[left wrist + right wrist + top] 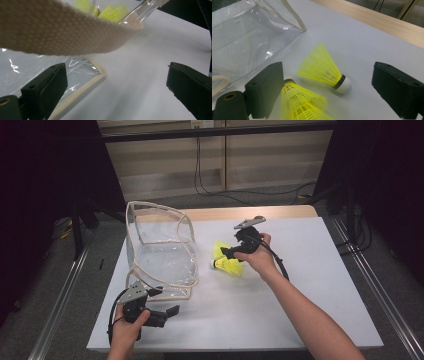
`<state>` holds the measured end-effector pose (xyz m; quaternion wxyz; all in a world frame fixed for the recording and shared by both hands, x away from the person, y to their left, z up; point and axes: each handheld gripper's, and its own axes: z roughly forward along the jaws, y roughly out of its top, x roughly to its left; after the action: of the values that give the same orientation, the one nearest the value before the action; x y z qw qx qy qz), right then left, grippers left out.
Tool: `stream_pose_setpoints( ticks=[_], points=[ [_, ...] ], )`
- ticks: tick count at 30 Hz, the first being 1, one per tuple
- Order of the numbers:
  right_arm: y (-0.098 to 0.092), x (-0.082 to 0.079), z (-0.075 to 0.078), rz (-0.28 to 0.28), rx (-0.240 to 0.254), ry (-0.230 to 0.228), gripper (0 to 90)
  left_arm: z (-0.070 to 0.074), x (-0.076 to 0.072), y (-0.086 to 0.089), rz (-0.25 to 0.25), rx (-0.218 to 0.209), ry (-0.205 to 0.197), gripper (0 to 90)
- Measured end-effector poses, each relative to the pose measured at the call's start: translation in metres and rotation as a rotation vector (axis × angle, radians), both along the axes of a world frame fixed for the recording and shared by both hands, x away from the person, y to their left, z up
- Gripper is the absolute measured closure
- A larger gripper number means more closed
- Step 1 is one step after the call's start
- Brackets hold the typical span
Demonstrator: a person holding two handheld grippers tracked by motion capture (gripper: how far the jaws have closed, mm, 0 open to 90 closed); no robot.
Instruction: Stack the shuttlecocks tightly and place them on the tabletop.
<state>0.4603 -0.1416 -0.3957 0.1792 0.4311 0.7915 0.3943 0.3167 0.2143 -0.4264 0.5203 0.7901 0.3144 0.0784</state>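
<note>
A clear plastic bag (162, 252) with beige trim stands open on the white table (300, 310), left of centre. Two yellow shuttlecocks (227, 262) lie just right of it. My right gripper (226, 254) hovers over them, open. In the right gripper view one shuttlecock (324, 68) with a white cork lies between the jaws, and the other (299, 103) sits lower, against the left jaw. My left gripper (165, 301) is open at the bag's front corner. In the left gripper view the bag's beige strap (62, 37) crosses overhead and its bottom trim (85, 87) runs by the left jaw.
A wooden strip (225, 213) borders the table's far edge. Cables (240, 192) trail on the floor behind it. Metal rails (65, 290) run along both sides of the table. White surface lies bare to the right and front of the shuttlecocks.
</note>
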Motion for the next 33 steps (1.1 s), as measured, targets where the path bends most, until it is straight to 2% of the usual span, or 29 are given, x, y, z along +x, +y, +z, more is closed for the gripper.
stream_pose_setpoints(
  ticks=[14,30,33],
  points=[
    [0.009,0.005,-0.002,0.001,-0.012,0.001,10.8,0.0,0.0,0.001,0.002,0.0,-0.002,3.6],
    [0.023,0.017,-0.006,-0.006,-0.072,-0.009,10.1,-0.002,0.001,0.002,0.001,0.01,0.005,3.6],
    [0.023,0.02,-0.007,-0.008,-0.051,0.01,9.3,-0.002,0.0,0.001,0.003,0.009,0.004,3.6]
  ],
)
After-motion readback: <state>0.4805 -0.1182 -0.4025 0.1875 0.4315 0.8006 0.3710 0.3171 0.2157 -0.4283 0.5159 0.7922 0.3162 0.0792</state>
